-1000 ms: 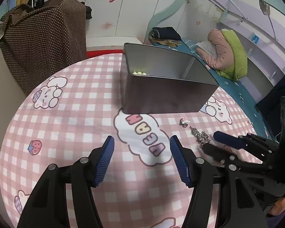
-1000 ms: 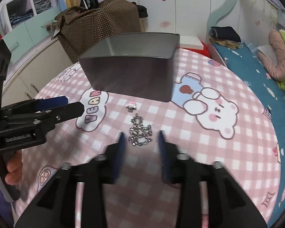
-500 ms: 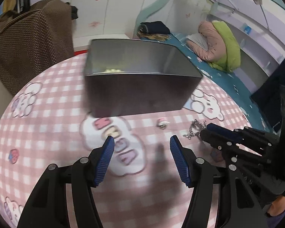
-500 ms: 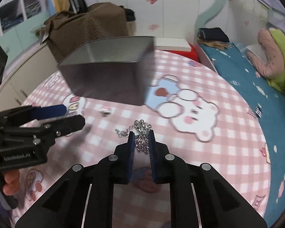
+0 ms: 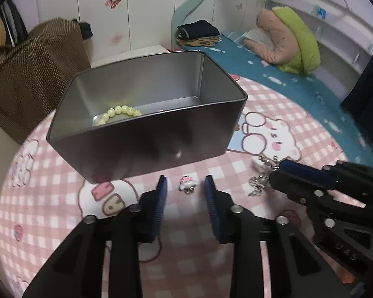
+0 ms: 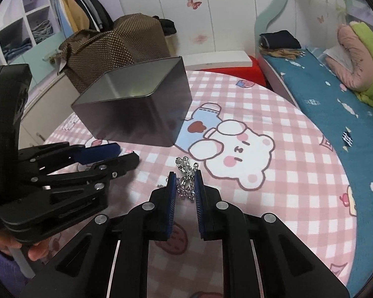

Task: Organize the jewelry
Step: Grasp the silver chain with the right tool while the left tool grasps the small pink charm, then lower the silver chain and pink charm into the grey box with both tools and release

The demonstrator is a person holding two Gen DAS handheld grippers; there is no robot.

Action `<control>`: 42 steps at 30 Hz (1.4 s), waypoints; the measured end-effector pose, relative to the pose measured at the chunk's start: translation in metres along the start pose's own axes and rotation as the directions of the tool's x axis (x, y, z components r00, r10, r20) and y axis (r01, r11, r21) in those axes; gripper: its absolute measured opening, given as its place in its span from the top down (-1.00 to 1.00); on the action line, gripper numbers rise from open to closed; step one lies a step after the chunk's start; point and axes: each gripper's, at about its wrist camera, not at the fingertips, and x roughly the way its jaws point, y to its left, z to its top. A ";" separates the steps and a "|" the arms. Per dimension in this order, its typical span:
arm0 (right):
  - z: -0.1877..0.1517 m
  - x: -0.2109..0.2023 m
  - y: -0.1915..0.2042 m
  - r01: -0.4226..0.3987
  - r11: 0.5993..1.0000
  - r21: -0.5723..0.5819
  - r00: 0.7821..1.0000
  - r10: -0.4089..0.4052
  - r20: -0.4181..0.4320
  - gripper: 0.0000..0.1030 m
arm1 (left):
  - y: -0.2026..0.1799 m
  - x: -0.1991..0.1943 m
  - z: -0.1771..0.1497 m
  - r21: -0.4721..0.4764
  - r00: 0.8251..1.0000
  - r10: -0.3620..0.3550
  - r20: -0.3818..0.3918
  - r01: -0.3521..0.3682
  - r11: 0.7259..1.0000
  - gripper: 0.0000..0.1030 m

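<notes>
A grey metal box (image 5: 146,114) stands open on the pink checked table (image 5: 49,198); a yellow bead bracelet (image 5: 116,113) lies inside it. A small pink charm (image 5: 187,186) lies on the cloth between the fingers of my left gripper (image 5: 185,186), which is open around it. My right gripper (image 6: 184,181) is shut on a silver chain (image 6: 186,171), part of which hangs out past the fingertips. The chain (image 5: 263,173) and right gripper (image 5: 283,173) also show in the left wrist view, the box (image 6: 136,109) and left gripper (image 6: 126,152) in the right wrist view.
A brown dotted bag (image 6: 116,47) stands behind the box beyond the table edge. A bed with a teal cover (image 6: 335,94) and pink and green bedding (image 5: 288,39) runs along the right. Shelves with clothes (image 6: 37,29) are at the back left.
My left gripper moved forward and right to straddle the pink charm and narrowed. My right gripper closed on the silver chain and holds it; the box now looks nearer.
</notes>
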 end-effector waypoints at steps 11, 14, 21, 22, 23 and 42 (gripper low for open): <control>0.003 -0.017 -0.001 -0.019 1.000 0.015 0.999 0.019 0.038 0.70 | 0.012 -0.009 -0.004 -0.020 0.998 -0.067 0.008 0.067 0.998 0.80; 0.008 -0.030 0.002 -0.020 1.000 0.009 0.998 0.020 0.065 0.70 | 0.013 -0.025 -0.007 -0.020 0.995 -0.089 0.036 0.090 0.996 0.80; 0.035 -0.063 0.022 -0.029 0.999 -0.032 0.987 0.033 0.157 0.70 | 0.027 -0.078 0.005 -0.017 0.978 -0.133 0.160 0.137 0.990 0.80; 0.041 -0.068 0.026 -0.028 0.999 -0.039 0.984 0.035 0.175 0.70 | 0.029 -0.084 0.009 -0.019 0.974 -0.139 0.177 0.144 0.989 0.80; 0.047 -0.070 0.029 -0.026 0.999 -0.044 0.982 0.034 0.188 0.70 | 0.033 -0.090 0.013 -0.020 0.971 -0.142 0.191 0.148 0.989 0.80; 0.098 -0.007 0.062 -0.056 0.998 -0.039 0.986 0.061 0.153 0.70 | 0.078 -0.036 0.050 -0.077 0.989 -0.093 0.115 0.102 0.992 0.74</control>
